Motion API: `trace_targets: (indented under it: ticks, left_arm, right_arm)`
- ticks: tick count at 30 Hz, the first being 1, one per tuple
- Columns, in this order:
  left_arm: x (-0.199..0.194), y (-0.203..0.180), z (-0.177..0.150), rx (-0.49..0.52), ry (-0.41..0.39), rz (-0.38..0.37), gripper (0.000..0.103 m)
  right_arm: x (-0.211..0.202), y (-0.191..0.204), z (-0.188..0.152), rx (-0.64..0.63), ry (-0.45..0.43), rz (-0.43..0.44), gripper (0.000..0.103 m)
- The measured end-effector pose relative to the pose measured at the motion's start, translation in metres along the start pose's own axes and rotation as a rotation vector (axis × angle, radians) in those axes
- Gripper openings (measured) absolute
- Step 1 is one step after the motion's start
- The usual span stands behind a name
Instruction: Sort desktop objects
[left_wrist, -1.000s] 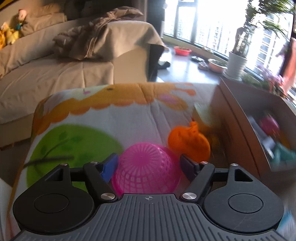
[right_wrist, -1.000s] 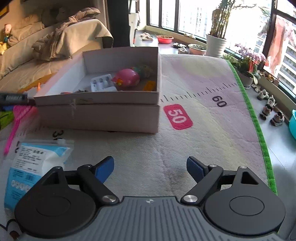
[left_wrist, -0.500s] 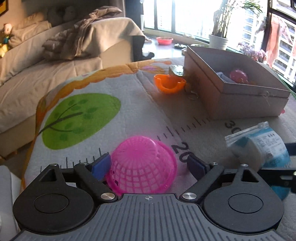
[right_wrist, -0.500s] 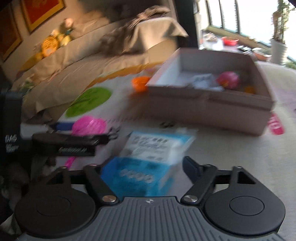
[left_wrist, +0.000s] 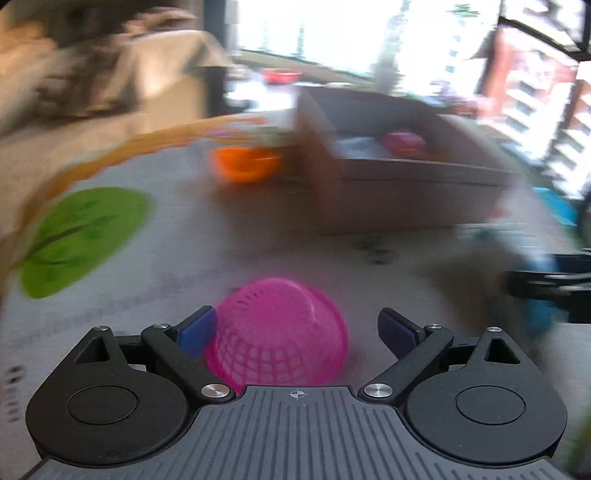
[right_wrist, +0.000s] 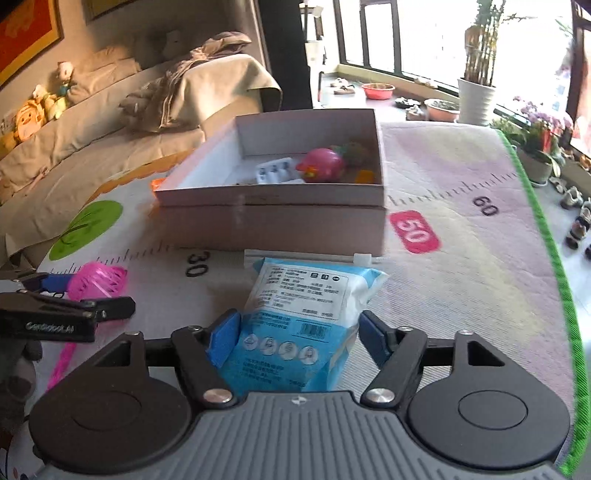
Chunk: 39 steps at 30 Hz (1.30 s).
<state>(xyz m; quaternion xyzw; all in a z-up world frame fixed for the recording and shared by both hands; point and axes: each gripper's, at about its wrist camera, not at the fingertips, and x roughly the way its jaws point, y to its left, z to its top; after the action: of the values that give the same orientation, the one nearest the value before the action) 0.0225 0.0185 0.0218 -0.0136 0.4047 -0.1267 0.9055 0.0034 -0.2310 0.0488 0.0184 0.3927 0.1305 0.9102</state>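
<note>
A pink mesh scoop (left_wrist: 277, 339) lies dome-up on the printed mat between the fingers of my left gripper (left_wrist: 295, 325). Its jaws are opening: the left pad touches the mesh and the right pad stands apart from it. In the right wrist view the same scoop (right_wrist: 98, 282) shows at the far left, its pink handle (right_wrist: 61, 362) trailing toward me. A blue and white wipes pack (right_wrist: 310, 314) lies flat between the fingers of my right gripper (right_wrist: 297, 328), whose jaws are opening too, pads close at its sides. Just beyond the pack stands an open cardboard box (right_wrist: 273, 225).
The box holds a pink toy (right_wrist: 323, 170), a white blister pack (right_wrist: 275, 171) and other small items. An orange cup (left_wrist: 245, 164) sits left of the box. A covered sofa lies beyond the mat; plant pots and small figurines stand off its green right edge (right_wrist: 554, 258).
My left gripper's jaws have spread wider around the pink scoop while its view swung toward the box. My right gripper has come up to the wipes pack, which now lies between its fingers.
</note>
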Motion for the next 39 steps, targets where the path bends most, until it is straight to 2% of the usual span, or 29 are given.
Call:
trace_targets:
  ticks: [2,3,6,7,9,14,16,18,19,20,21,23,25,26,29,31,33,34,35,36,39]
  left_arm:
    - [-0.007,-0.002,0.008,0.008,-0.038,-0.082,0.098]
    - [-0.01,-0.001,0.015,0.006,-0.073,-0.071,0.099]
    - [-0.011,0.017,0.042,-0.042,-0.19,0.066,0.1]
    - [-0.007,0.025,0.052,-0.071,-0.204,0.114,0.1]
    - [0.008,0.046,0.071,-0.149,-0.198,0.182,0.1]
    - [0.057,0.078,0.103,-0.257,-0.146,0.216,0.098]
    - [0.073,0.084,0.106,-0.289,-0.121,0.199,0.083]
    - [0.086,0.091,0.106,-0.315,-0.085,0.174,0.052]
    - [0.09,0.094,0.105,-0.323,-0.079,0.165,0.052]
    - [0.088,0.093,0.102,-0.307,-0.095,0.163,0.045]
    - [0.086,0.092,0.1,-0.288,-0.089,0.147,0.032]
    - [0.082,0.09,0.09,-0.265,-0.075,0.11,0.025]
    - [0.071,0.084,0.077,-0.207,-0.076,0.111,0.021]
    - [0.064,0.081,0.069,-0.175,-0.075,0.113,0.021]
    - [0.043,0.075,0.046,-0.128,-0.066,0.086,0.021]
    - [0.026,0.073,0.03,-0.116,-0.061,0.05,0.021]
    - [0.009,0.074,0.016,-0.109,-0.071,0.031,0.026]
    - [0.001,0.074,0.009,-0.107,-0.08,0.029,0.027]
    - [-0.006,0.075,0.004,-0.108,-0.091,0.031,0.033]
    - [-0.012,0.077,0.0,-0.114,-0.102,0.035,0.045]
    - [-0.026,0.083,-0.007,-0.127,-0.138,0.061,0.065]
  right_arm:
    - [-0.002,-0.005,-0.003,0.008,-0.017,-0.021,0.083]
    - [-0.004,-0.01,-0.003,0.014,-0.032,-0.027,0.083]
    - [-0.005,-0.018,-0.002,0.045,-0.076,-0.057,0.086]
    - [-0.006,-0.021,-0.002,0.057,-0.095,-0.072,0.086]
    - [-0.007,-0.023,0.002,0.06,-0.108,-0.072,0.086]
    - [-0.031,-0.011,0.039,-0.068,-0.171,-0.017,0.085]
    - [-0.039,-0.003,0.065,-0.117,-0.187,-0.014,0.085]
    - [-0.041,0.007,0.092,-0.155,-0.181,-0.002,0.083]
    - [-0.04,0.012,0.106,-0.169,-0.169,0.011,0.075]
    - [-0.037,0.019,0.12,-0.183,-0.151,0.036,0.067]
    - [-0.032,0.028,0.137,-0.2,-0.125,0.078,0.061]
    - [-0.016,0.049,0.163,-0.228,-0.08,0.134,0.05]
    - [0.008,0.078,0.184,-0.278,-0.035,0.156,0.041]
    - [0.022,0.091,0.192,-0.296,-0.011,0.159,0.038]
    - [0.077,0.134,0.211,-0.348,0.077,0.148,0.036]
    - [0.117,0.159,0.215,-0.388,0.12,0.082,0.034]
    - [0.154,0.176,0.218,-0.422,0.164,0.021,0.022]
    - [0.172,0.181,0.219,-0.43,0.179,-0.017,0.021]
    - [0.187,0.182,0.22,-0.427,0.194,-0.044,0.021]
    - [0.199,0.183,0.221,-0.419,0.21,-0.067,0.021]
    - [0.225,0.184,0.217,-0.405,0.272,-0.105,0.021]
